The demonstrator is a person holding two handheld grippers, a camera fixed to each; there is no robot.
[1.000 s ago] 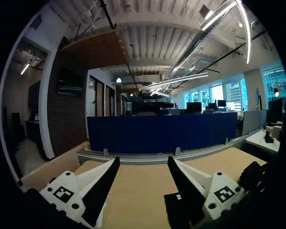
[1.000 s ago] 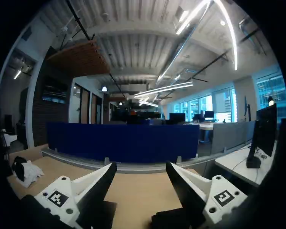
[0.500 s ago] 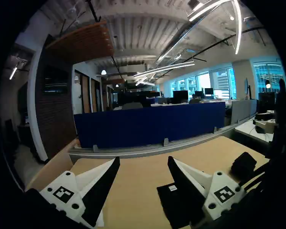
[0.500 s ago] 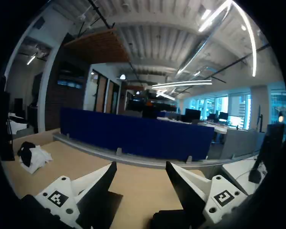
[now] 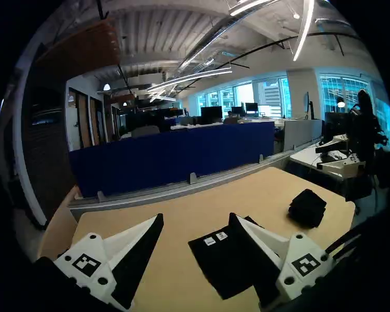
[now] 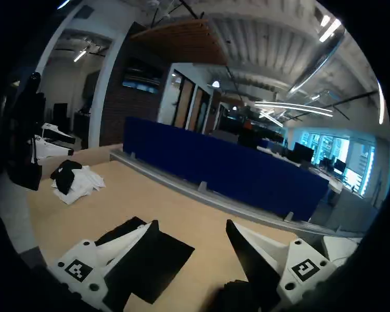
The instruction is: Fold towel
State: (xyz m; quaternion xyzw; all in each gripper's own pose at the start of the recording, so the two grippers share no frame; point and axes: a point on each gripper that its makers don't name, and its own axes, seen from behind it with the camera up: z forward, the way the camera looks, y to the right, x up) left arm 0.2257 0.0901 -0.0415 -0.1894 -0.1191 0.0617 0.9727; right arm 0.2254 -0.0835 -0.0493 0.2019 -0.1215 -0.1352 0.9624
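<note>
Surface (image 5: 143, 208) of light wood carries a flat black towel (image 5: 216, 260), which lies partly under the left gripper (image 5: 195, 218). This gripper is wide open and holds nothing. Right gripper (image 6: 191, 223) is spread wide too, empty, over the towel. Small black folded bundle (image 5: 308, 207) lies well apart.

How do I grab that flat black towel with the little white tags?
Pinch a corner, probably the one near the white tags. The flat black towel lies spread thin on the table, so there's no bump to grab. Come in low from outside its edge and slide one finger of the open left tool underneath.
</note>
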